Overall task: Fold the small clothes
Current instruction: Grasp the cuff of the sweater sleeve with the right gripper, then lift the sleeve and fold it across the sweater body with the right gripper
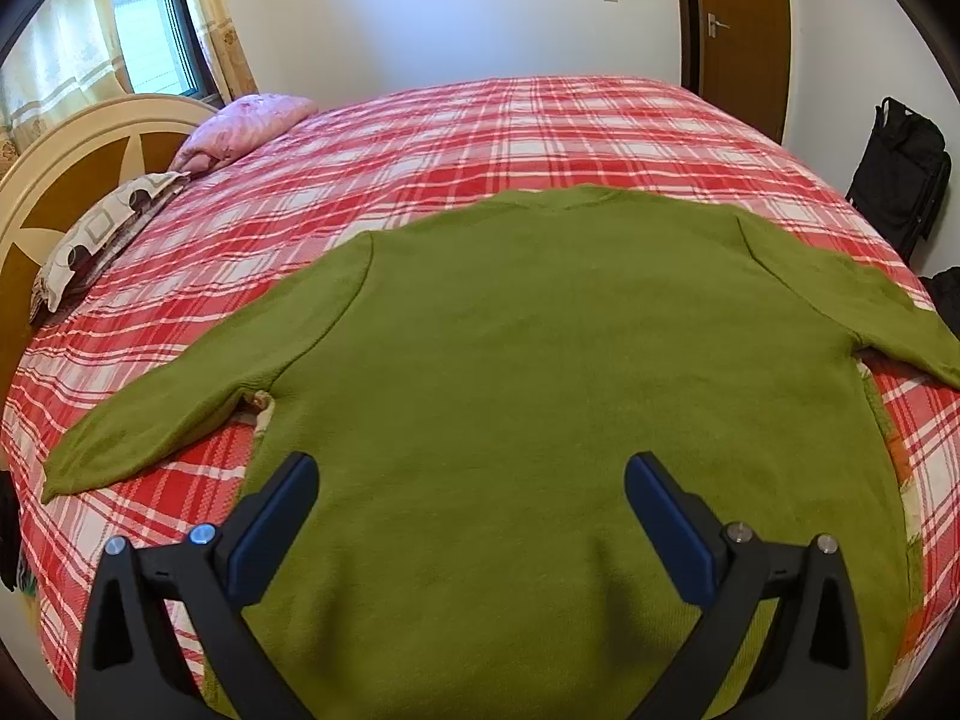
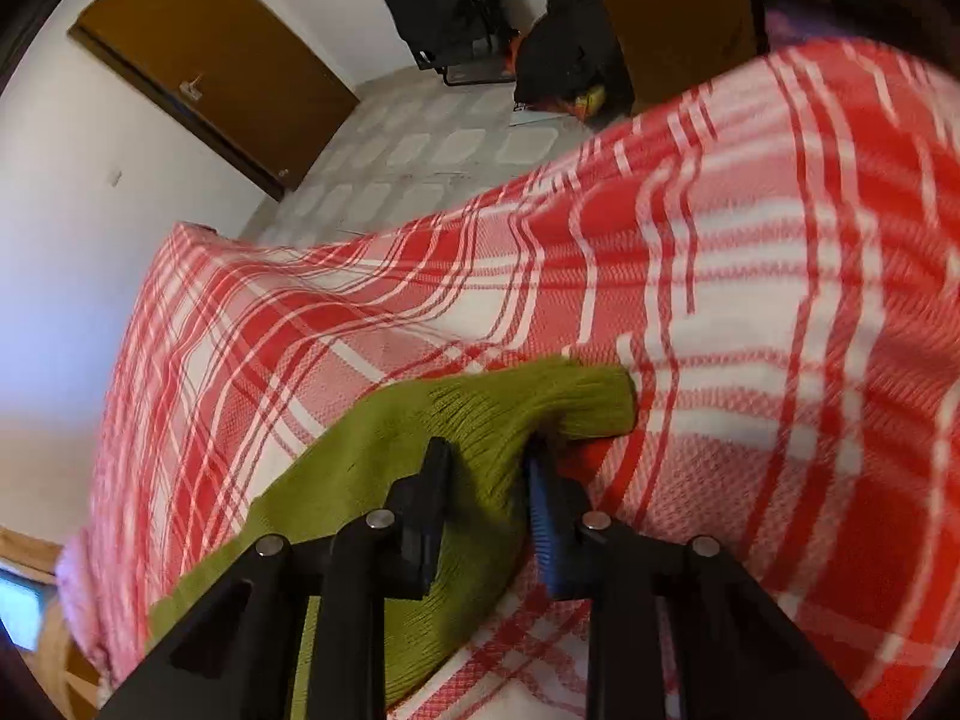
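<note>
I see the green sweater (image 1: 540,372) spread flat on the red plaid bedspread (image 1: 456,126), sleeves out to either side. My left gripper (image 1: 471,474) hangs over its near hem, jaws wide apart, nothing between them. My right gripper (image 2: 487,462) pinches the sweater's ribbed sleeve cuff (image 2: 558,402). Beyond the sweater stand a brown door (image 1: 741,18) and pillows (image 1: 240,129) at the headboard (image 1: 66,180).

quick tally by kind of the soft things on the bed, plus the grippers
green sweater: 1
pink pillow: 1
patterned pillow: 1
plaid bedcover: 1
grippers: 2, left gripper and right gripper
total: 6
</note>
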The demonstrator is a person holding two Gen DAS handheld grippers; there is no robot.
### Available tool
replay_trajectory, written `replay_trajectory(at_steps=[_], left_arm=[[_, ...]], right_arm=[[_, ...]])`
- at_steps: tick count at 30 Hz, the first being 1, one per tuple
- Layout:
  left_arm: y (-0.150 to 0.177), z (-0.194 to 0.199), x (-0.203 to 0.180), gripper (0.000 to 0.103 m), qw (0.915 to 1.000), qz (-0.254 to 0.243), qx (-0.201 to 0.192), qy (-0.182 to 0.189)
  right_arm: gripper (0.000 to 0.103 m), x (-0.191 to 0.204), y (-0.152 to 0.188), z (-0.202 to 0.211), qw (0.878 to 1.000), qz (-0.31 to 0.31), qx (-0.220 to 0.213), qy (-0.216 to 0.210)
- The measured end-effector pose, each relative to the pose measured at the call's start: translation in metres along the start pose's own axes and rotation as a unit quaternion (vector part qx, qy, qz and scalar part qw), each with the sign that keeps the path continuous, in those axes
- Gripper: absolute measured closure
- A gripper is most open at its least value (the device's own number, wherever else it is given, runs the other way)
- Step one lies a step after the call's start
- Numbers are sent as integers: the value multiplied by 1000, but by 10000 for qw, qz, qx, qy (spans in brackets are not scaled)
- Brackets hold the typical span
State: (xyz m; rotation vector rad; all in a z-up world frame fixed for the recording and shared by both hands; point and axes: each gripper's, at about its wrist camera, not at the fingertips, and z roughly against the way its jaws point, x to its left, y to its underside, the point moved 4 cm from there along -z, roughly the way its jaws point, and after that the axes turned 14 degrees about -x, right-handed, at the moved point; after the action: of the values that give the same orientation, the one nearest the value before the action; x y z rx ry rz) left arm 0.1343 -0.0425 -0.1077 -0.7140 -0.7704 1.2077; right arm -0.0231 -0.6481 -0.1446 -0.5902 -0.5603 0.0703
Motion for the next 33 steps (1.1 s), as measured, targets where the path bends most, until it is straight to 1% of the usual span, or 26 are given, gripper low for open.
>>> replay_trajectory(at_steps=[2, 4, 6, 9, 12, 15, 19, 22, 25, 26, 28, 30, 31, 33], left_arm=[[0, 1, 2, 0, 10000, 29, -6, -10], [0, 1, 5, 0, 10000, 67, 2, -7], [0, 1, 7, 0, 10000, 89, 5, -6], [-1, 4, 8, 0, 9999, 128, -3, 23], [-3, 10, 11, 0, 9998, 170, -84, 54], [-5, 16, 17, 0, 9995, 249, -164, 53], [-5, 21, 30, 0, 9990, 392, -234, 18], [-6, 23, 40, 0, 9985, 471, -288, -57], [-5, 24, 57, 0, 9973, 630, -336, -173], [-4, 24, 61, 0, 9971, 661, -336, -194], [-2, 23, 71, 0, 9963, 758, -328, -253], [0, 21, 83, 0, 9951, 864, -338, -343], [0, 20, 89, 0, 9945, 913, -343, -384], [2, 18, 99, 0, 9933, 1013, -341, -445]], right_arm=[[87, -3, -3, 6, 9997, -53, -134, -210], [91, -4, -7, 16, 9990, 66, -329, -293], [93, 1, -13, 28, 9977, 275, -547, -292], [95, 21, -18, 44, 9931, 711, -849, -381], [95, 53, -18, 72, 9822, 1310, -1207, -594], [96, 86, -9, 98, 9695, 1794, -1427, -870], [96, 132, 12, 131, 9536, 2206, -1547, -1343], [96, 170, 42, 152, 9392, 2555, -1460, -1770], [96, 206, 81, 177, 9210, 2888, -1366, -2229], [96, 221, 100, 187, 9137, 2999, -1301, -2413], [96, 240, 126, 196, 9031, 3146, -1183, -2674], [96, 262, 166, 205, 8878, 3370, -1057, -2950], [96, 269, 181, 205, 8829, 3443, -1005, -3031], [96, 289, 221, 206, 8713, 3612, -776, -3230]])
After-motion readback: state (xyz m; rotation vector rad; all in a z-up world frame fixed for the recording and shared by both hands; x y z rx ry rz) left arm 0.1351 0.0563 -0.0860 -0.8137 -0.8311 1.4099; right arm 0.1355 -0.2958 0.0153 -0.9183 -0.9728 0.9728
